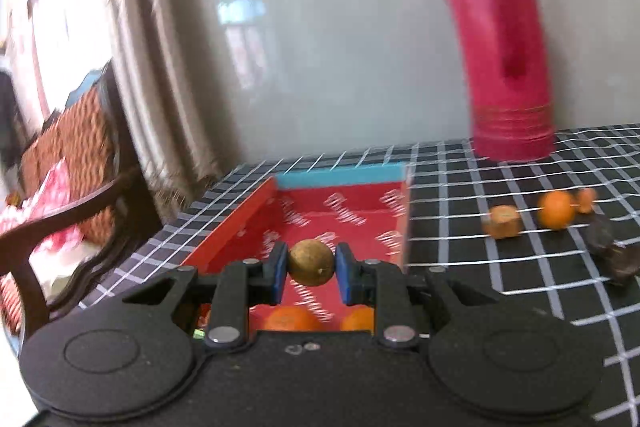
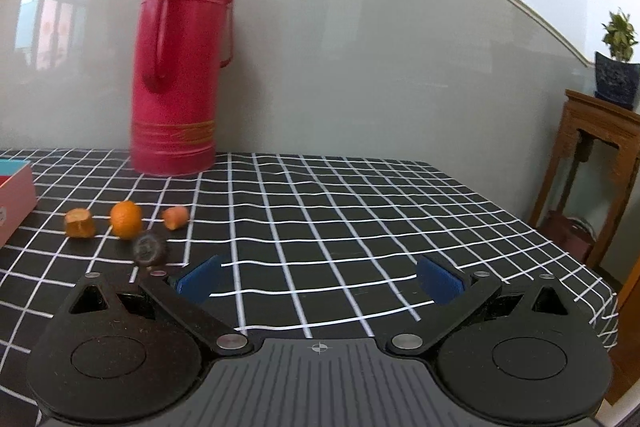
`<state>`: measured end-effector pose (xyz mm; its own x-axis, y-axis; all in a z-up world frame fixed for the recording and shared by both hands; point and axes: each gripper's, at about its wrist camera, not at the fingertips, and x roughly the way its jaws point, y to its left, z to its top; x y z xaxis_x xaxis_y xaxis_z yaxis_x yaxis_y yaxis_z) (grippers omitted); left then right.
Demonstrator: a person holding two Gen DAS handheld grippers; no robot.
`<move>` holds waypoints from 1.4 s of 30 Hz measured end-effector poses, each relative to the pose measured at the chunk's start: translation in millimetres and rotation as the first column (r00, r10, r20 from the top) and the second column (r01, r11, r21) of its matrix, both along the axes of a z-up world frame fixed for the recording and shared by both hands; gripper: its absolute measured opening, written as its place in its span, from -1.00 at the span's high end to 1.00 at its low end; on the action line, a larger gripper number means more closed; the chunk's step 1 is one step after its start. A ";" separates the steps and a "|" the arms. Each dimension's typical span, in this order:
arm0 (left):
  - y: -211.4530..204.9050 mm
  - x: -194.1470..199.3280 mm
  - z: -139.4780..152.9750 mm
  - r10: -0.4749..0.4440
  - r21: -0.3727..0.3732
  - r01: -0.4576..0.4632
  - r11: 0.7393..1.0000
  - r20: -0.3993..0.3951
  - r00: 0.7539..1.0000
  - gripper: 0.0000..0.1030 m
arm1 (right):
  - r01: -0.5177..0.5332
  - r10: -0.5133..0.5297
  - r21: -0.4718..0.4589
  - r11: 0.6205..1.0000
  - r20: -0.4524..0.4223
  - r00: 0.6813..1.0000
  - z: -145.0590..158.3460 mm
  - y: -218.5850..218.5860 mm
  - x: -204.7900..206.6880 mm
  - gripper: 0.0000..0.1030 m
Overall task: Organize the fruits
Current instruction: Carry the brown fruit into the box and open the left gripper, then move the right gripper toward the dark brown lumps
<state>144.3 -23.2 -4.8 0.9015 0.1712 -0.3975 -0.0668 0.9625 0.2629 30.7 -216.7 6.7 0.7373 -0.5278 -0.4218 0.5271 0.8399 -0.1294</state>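
Observation:
My left gripper (image 1: 311, 267) is shut on a small brown round fruit (image 1: 311, 263) and holds it above the open red box (image 1: 236, 227). Two oranges (image 1: 290, 319) lie in the box below it. On the checked cloth to the right lie a tan fruit piece (image 1: 502, 221), an orange (image 1: 556, 209), a small orange piece (image 1: 587, 199) and a dark fruit (image 1: 608, 247). In the right wrist view these same fruits lie at the left: tan piece (image 2: 80, 223), orange (image 2: 126, 219), small piece (image 2: 175, 217), dark fruit (image 2: 149, 249). My right gripper (image 2: 318, 277) is open and empty above the cloth.
A tall red thermos (image 2: 180, 67) stands at the back by the grey wall; it also shows in the left wrist view (image 1: 500, 43). A wooden chair (image 1: 60, 219) stands left of the table. A wooden stand (image 2: 600, 167) with a potted plant (image 2: 616, 67) is at the right.

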 end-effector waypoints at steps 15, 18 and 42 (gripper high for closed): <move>54.0 41.3 -7.0 0.202 -0.073 -0.220 0.973 -0.198 0.959 -0.41 | -0.227 0.229 0.107 0.968 -0.010 0.973 -9.0 16.8 22.5 -1.00; 57.9 32.5 1.9 0.186 -0.092 -0.204 0.975 -0.172 0.967 -0.46 | -0.283 0.286 0.144 0.948 0.003 0.958 -10.8 17.6 28.6 -1.00; 116.2 0.3 24.2 0.250 -0.121 -0.257 0.959 -0.071 0.966 -0.84 | -0.232 0.265 0.331 0.915 -0.058 0.963 -34.0 8.0 83.3 -0.33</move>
